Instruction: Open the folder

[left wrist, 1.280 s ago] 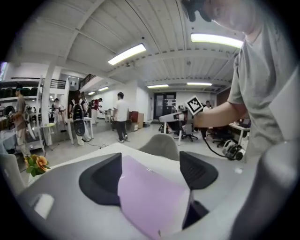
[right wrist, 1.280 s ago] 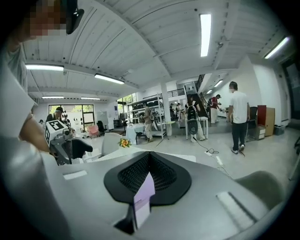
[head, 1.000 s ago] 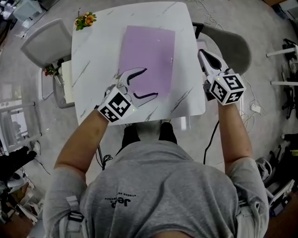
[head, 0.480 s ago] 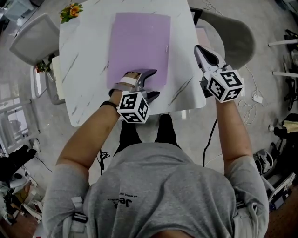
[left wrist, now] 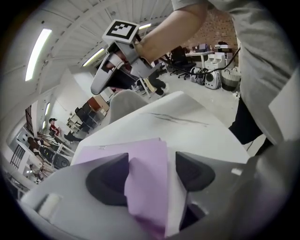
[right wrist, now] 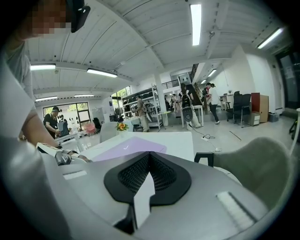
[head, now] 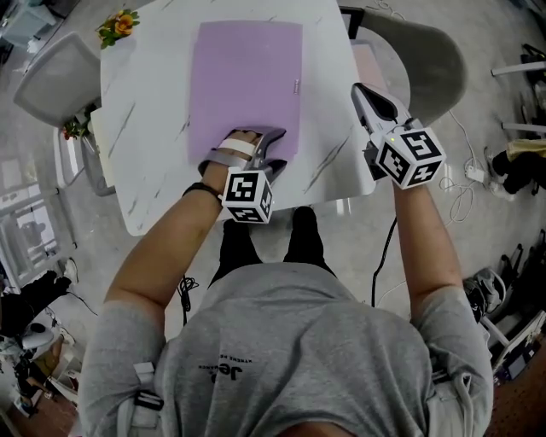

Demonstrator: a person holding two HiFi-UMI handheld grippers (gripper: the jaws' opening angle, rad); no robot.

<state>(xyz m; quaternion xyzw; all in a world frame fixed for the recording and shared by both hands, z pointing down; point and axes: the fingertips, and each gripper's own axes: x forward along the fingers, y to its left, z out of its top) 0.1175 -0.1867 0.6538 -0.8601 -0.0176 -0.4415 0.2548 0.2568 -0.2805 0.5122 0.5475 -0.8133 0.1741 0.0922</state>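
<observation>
The purple folder [head: 246, 81] lies flat and closed in the middle of the white table [head: 153, 128], its long sides running from the table's near edge to its far edge. The left gripper [head: 277, 147] is down at the table's near side, tilted steeply onto the folder's near right corner. Its fingers stand apart and have just been closing, with that corner of the cover between them (purple sits close against one pad, with a clear gap to the other). The right gripper [head: 363, 96] hangs just off the table's right edge, above a grey chair [head: 431, 64], with its fingers pressed together on nothing. Flowers [head: 118, 26] sit at the table's far left corner.
</observation>
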